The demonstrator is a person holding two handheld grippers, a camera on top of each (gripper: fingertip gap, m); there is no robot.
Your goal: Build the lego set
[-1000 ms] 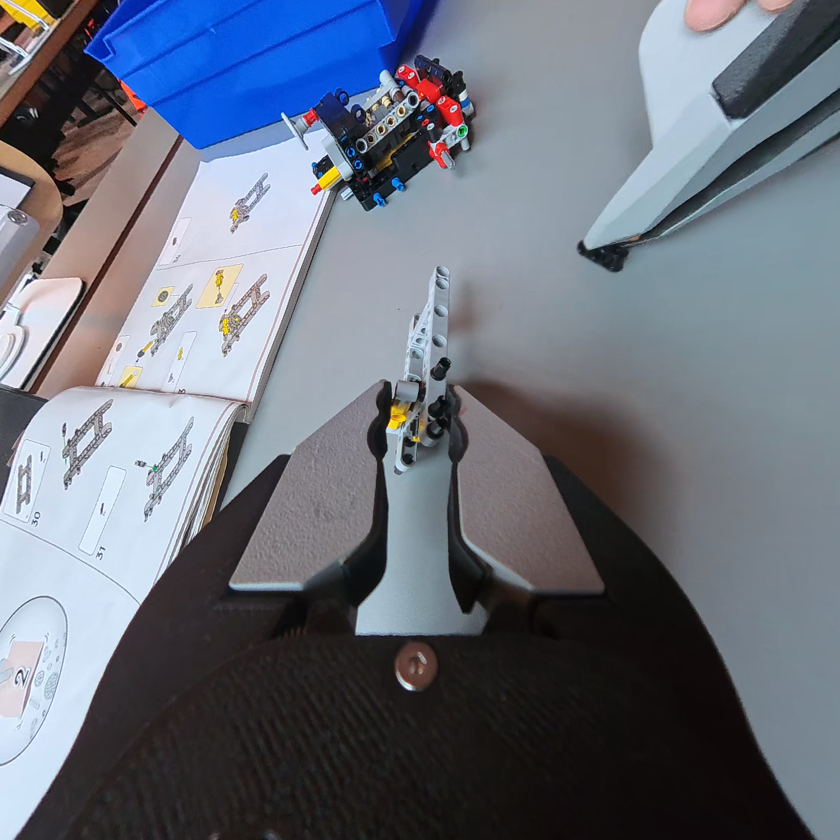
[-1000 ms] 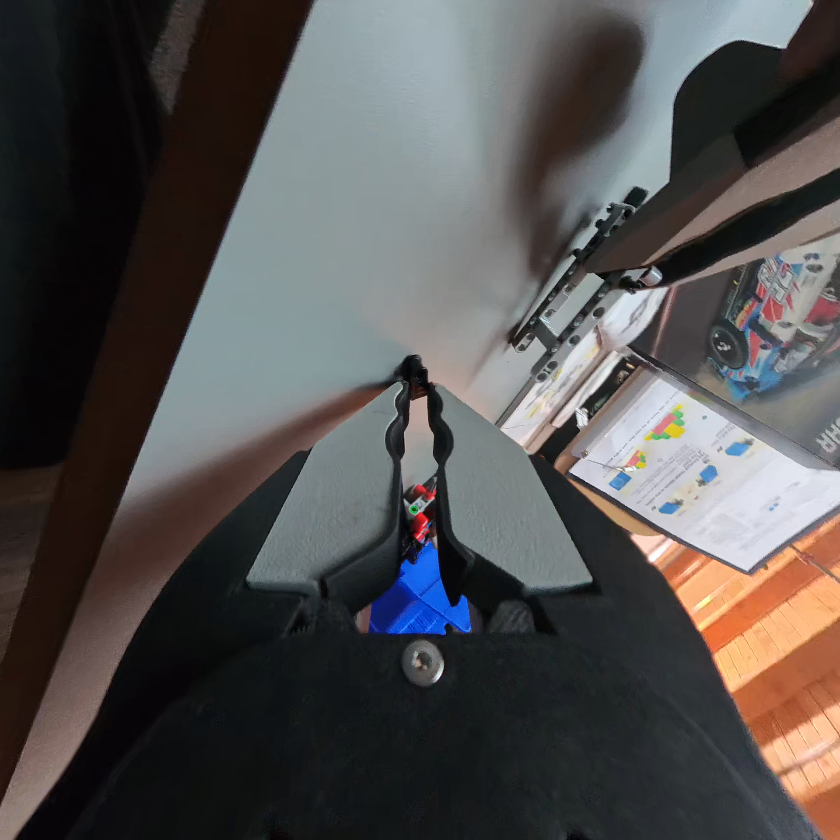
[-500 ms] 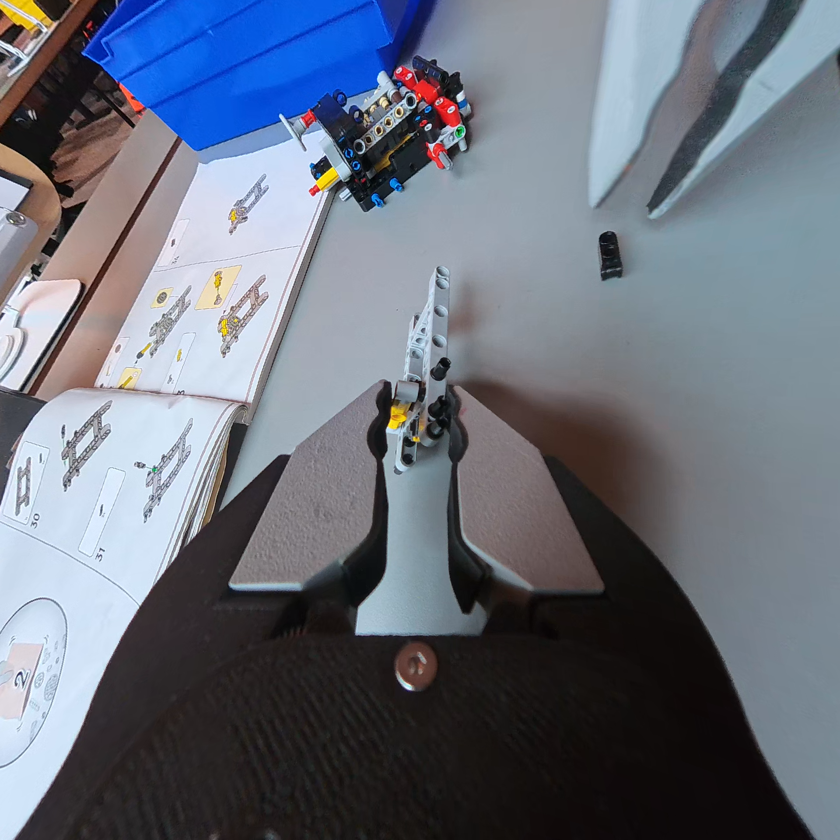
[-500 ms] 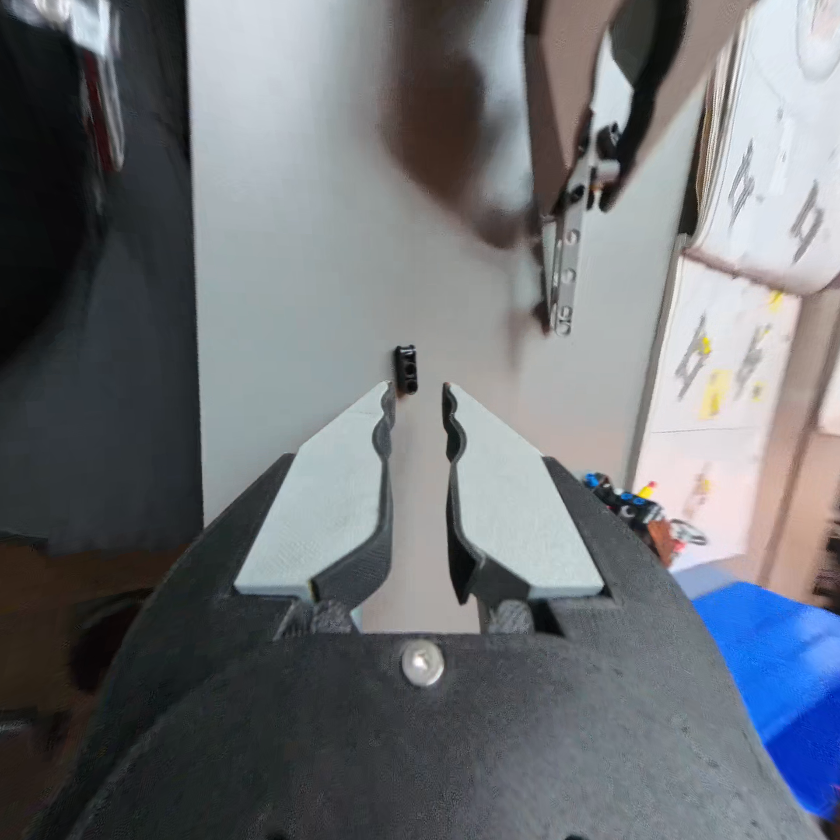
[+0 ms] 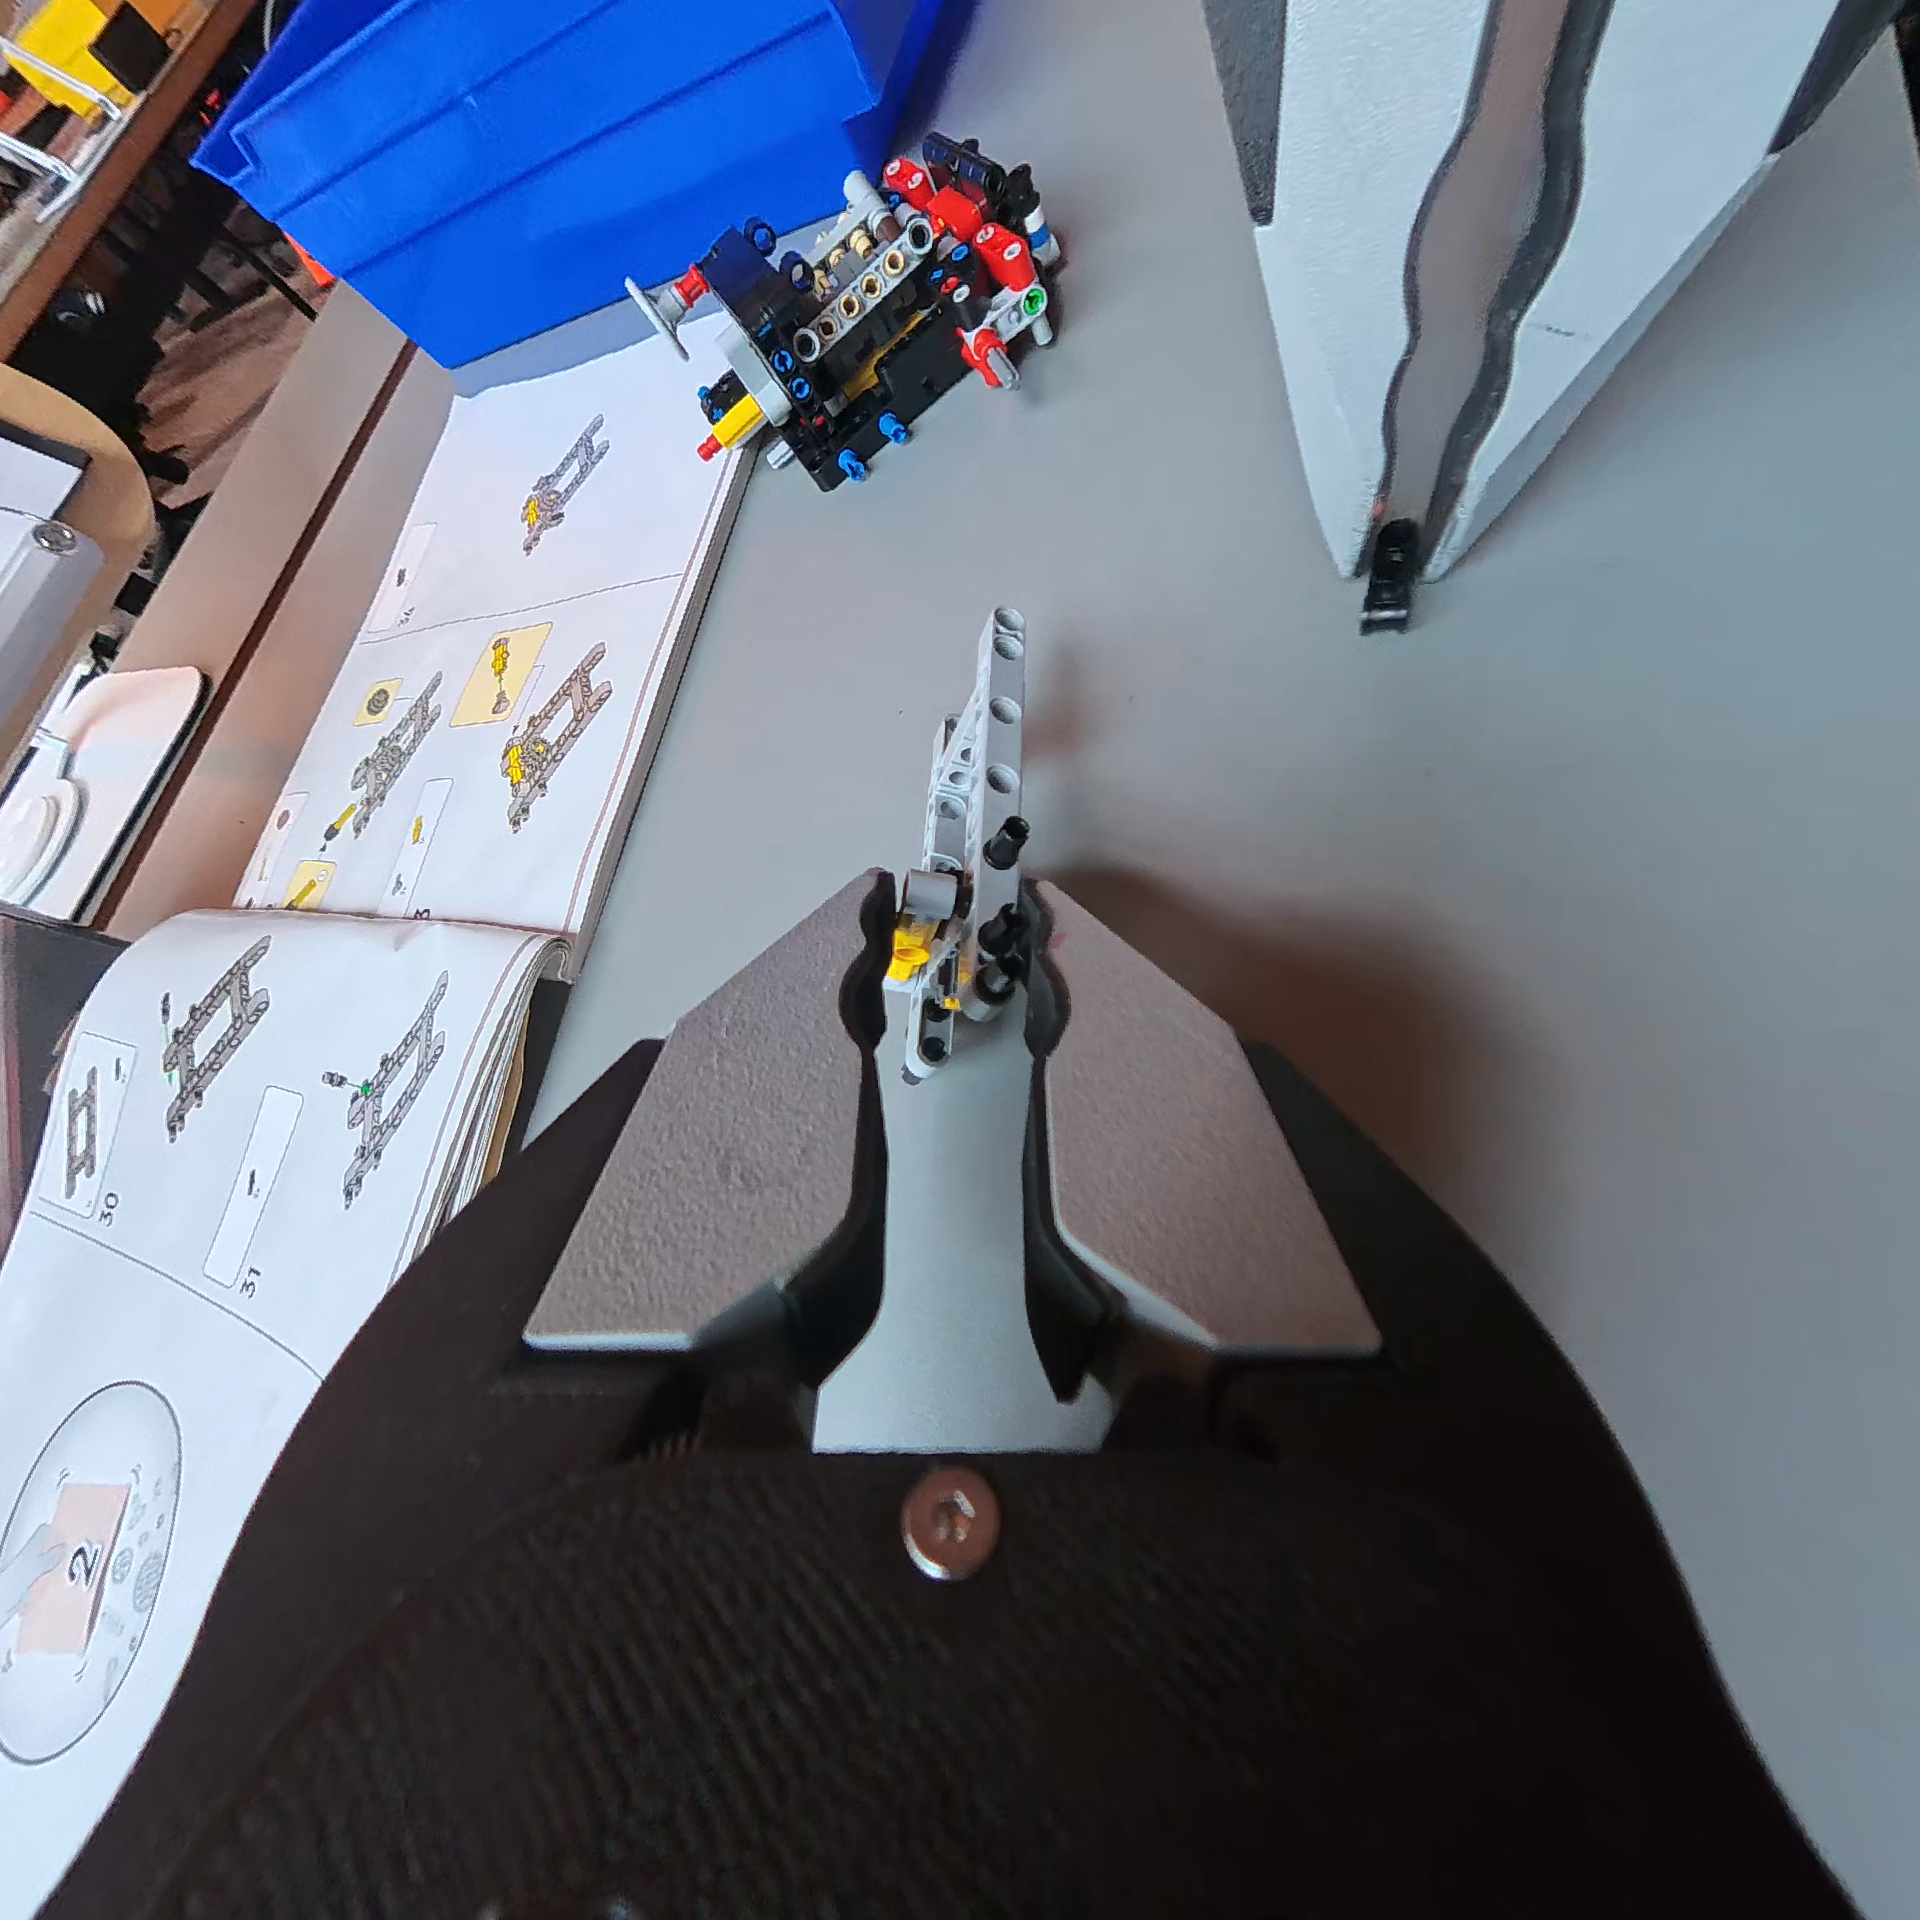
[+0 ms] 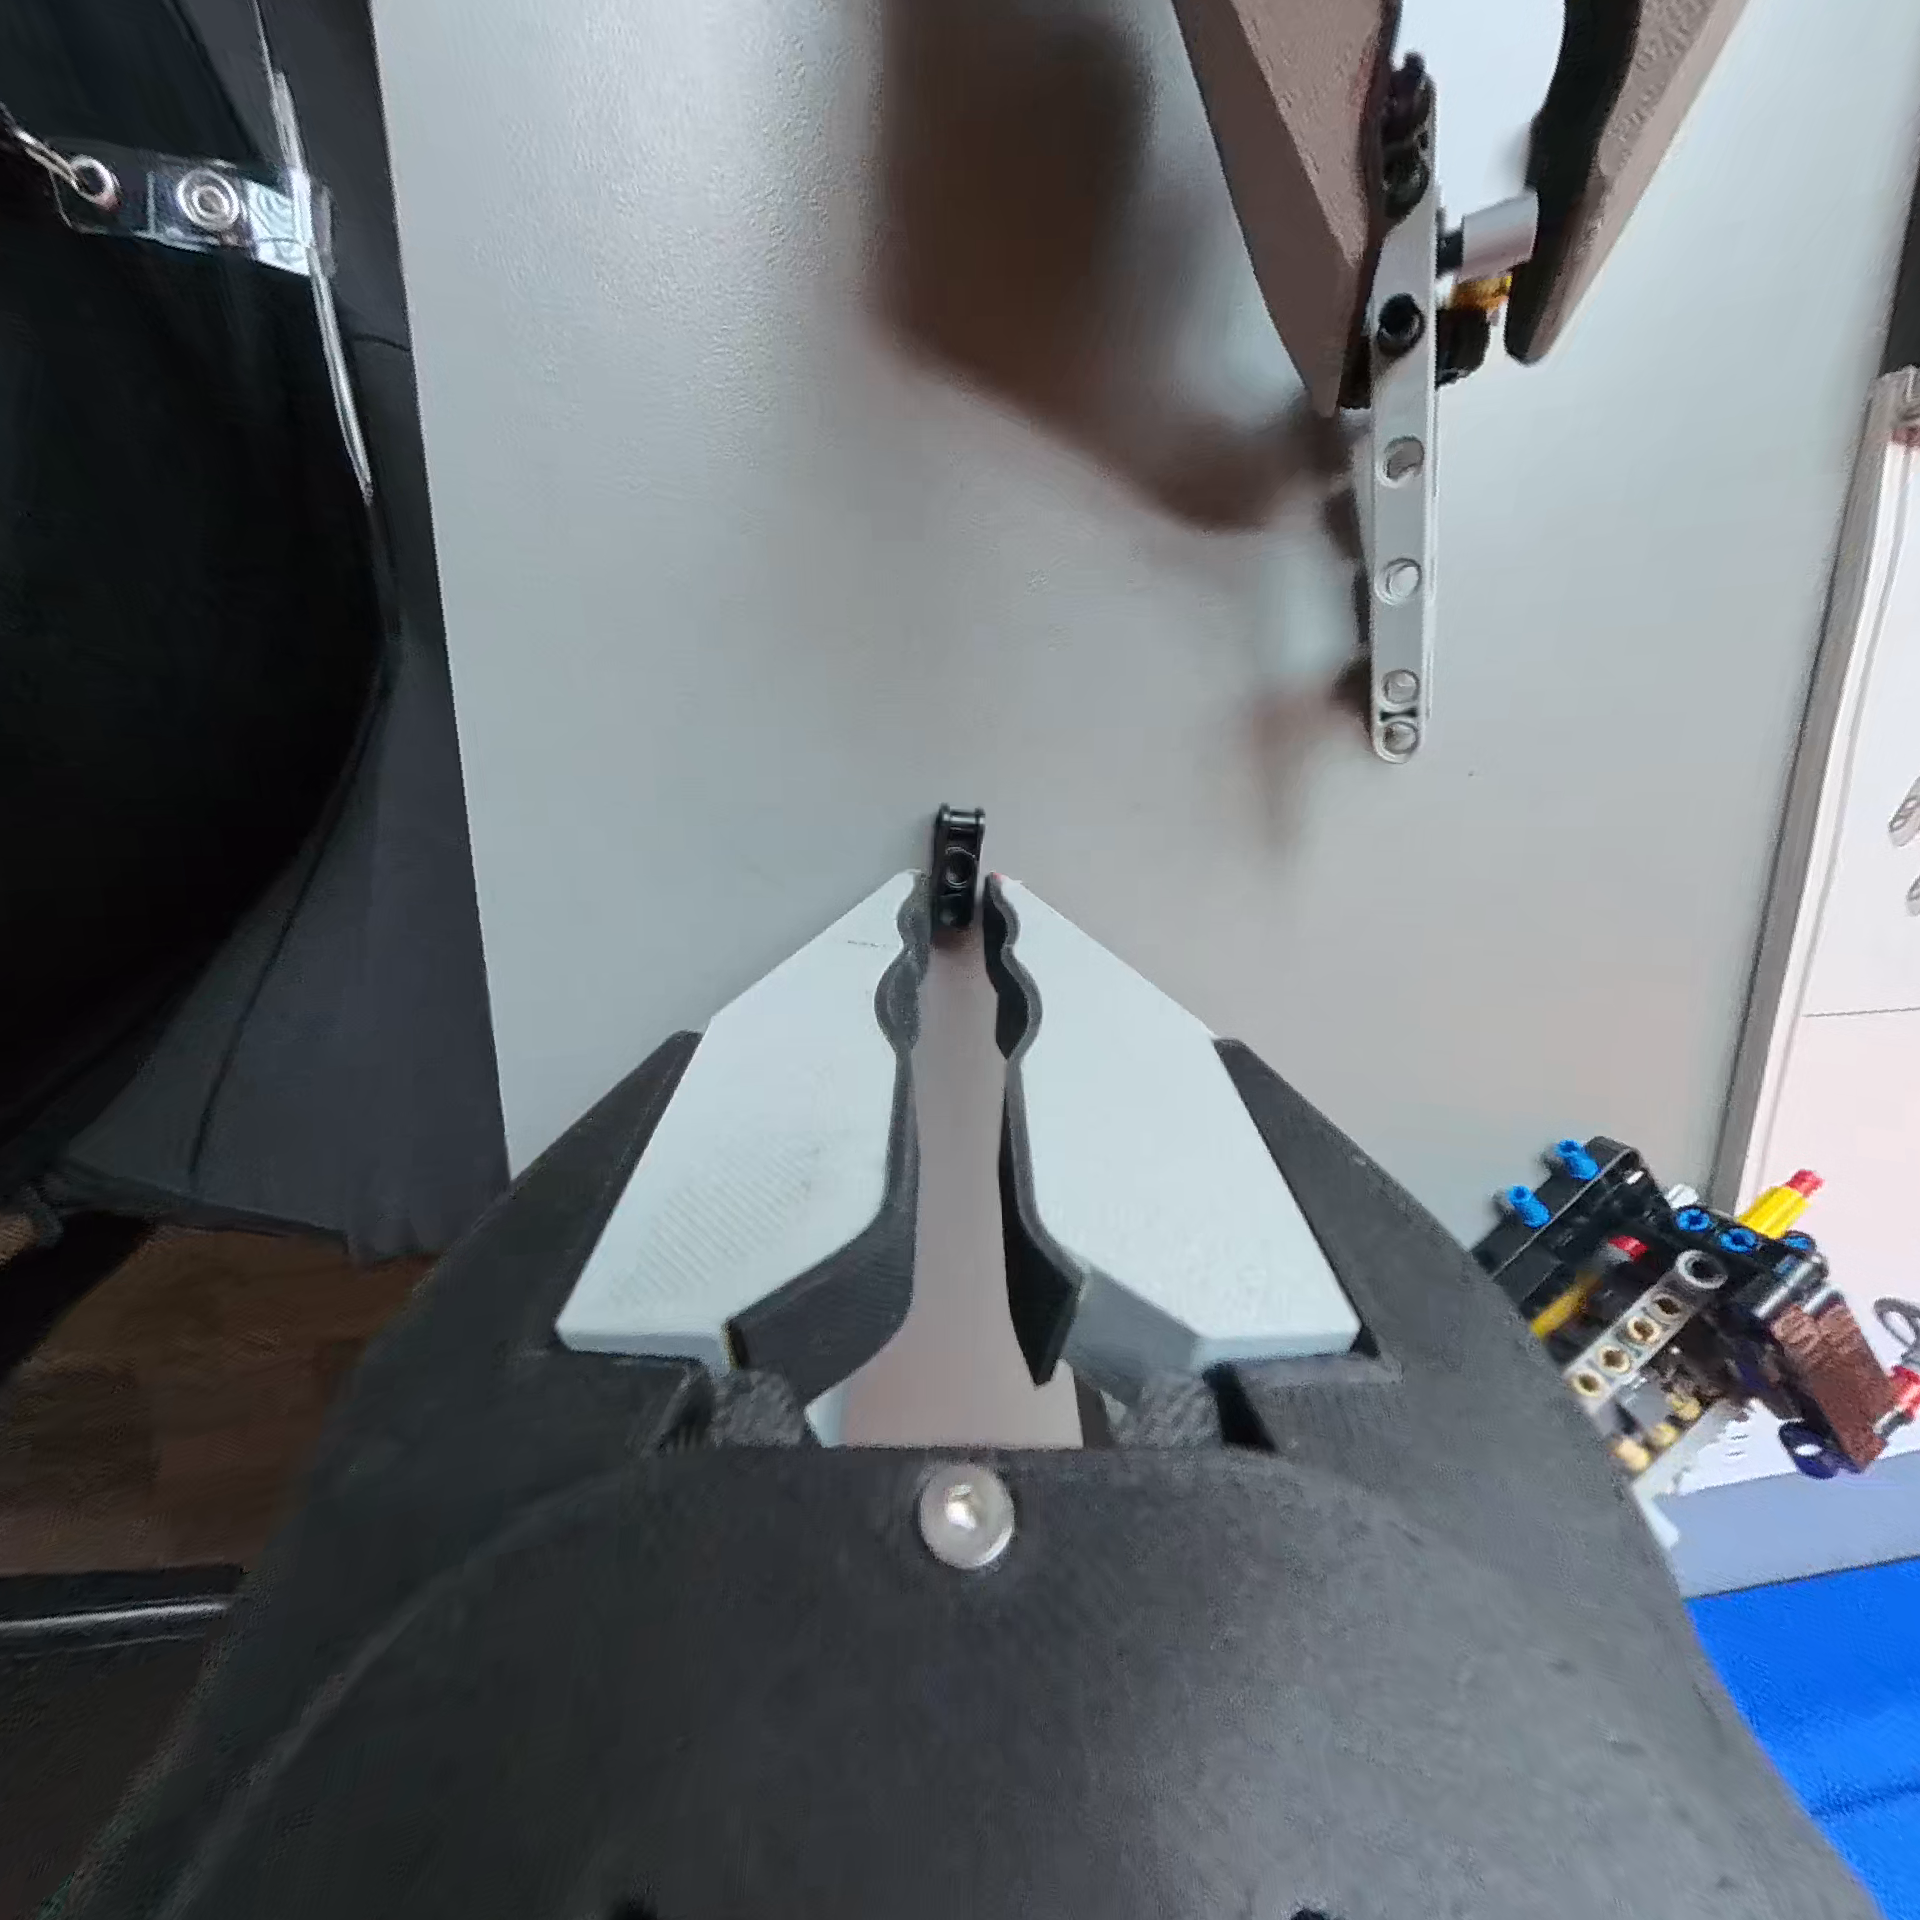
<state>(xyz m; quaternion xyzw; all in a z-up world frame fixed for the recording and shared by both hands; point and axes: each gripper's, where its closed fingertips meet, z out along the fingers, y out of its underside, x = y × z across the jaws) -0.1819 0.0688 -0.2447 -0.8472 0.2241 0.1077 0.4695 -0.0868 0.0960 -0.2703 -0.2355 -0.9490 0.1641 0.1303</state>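
The left gripper (image 5: 951, 935) pinches a grey beam assembly (image 5: 977, 810) above the grey table (image 5: 1455, 1039). To that assembly's right, the right gripper (image 6: 956, 883) clamps a small black connector (image 6: 956, 864). Beyond the assembly sits a multicoloured lego build (image 5: 883, 312).

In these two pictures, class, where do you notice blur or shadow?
Right wrist view: the shadow beside the grey beam assembly is smeared, and the multicoloured lego block looks soft. Left wrist view: sharp, with a dark shadow on the table beside the left gripper.
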